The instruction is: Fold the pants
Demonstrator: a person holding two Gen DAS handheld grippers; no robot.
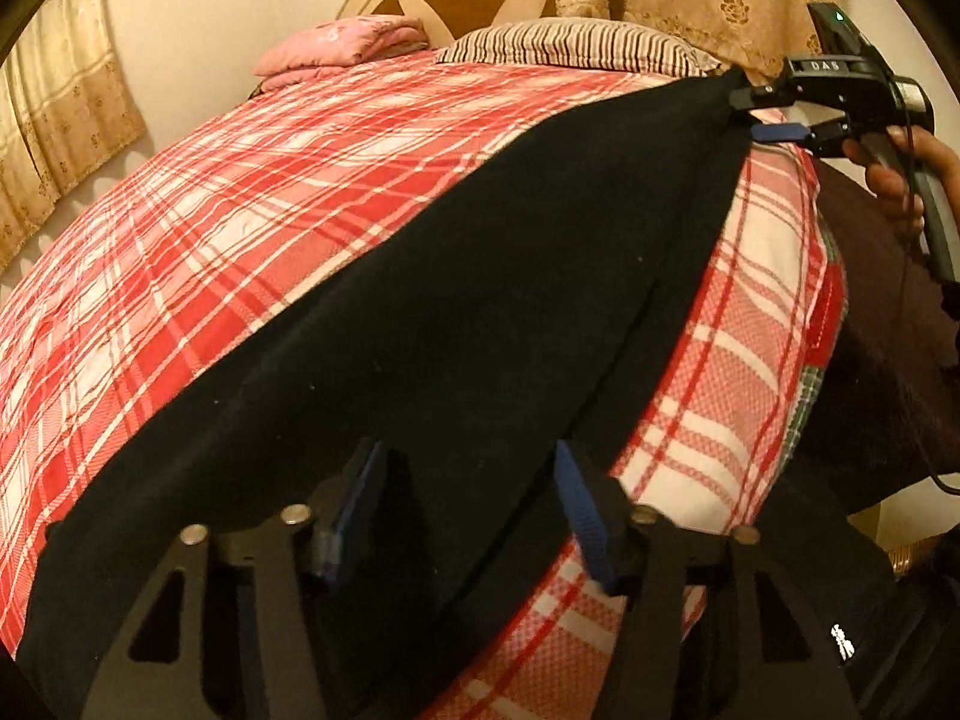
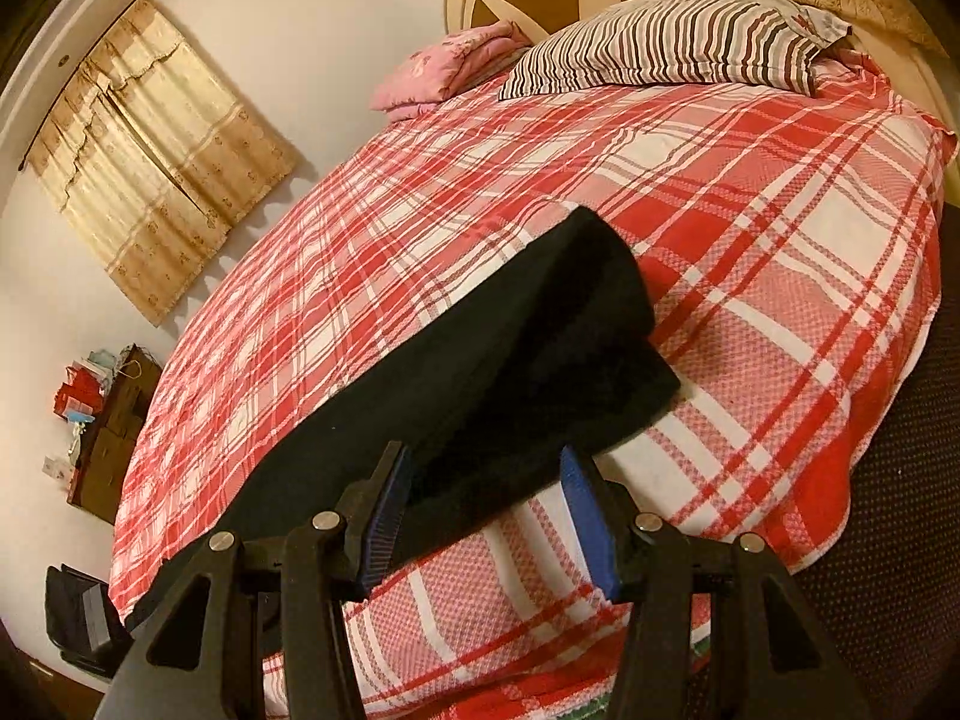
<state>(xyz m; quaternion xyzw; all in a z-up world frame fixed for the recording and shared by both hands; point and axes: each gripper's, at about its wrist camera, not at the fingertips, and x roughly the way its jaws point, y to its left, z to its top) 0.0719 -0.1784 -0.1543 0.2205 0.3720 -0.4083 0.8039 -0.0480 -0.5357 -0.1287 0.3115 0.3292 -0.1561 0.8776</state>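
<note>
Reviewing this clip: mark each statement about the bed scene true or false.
1. The pants are black. True.
2. They lie on a plain blue sheet. False: the sheet is red and white plaid.
3. A striped pillow sits at the head of the bed. True.
4. The right gripper is outside the left wrist view. False: the right gripper shows at upper right, at the pants' far end.
5. Pants fabric lies between the fingers of the left gripper. True.
</note>
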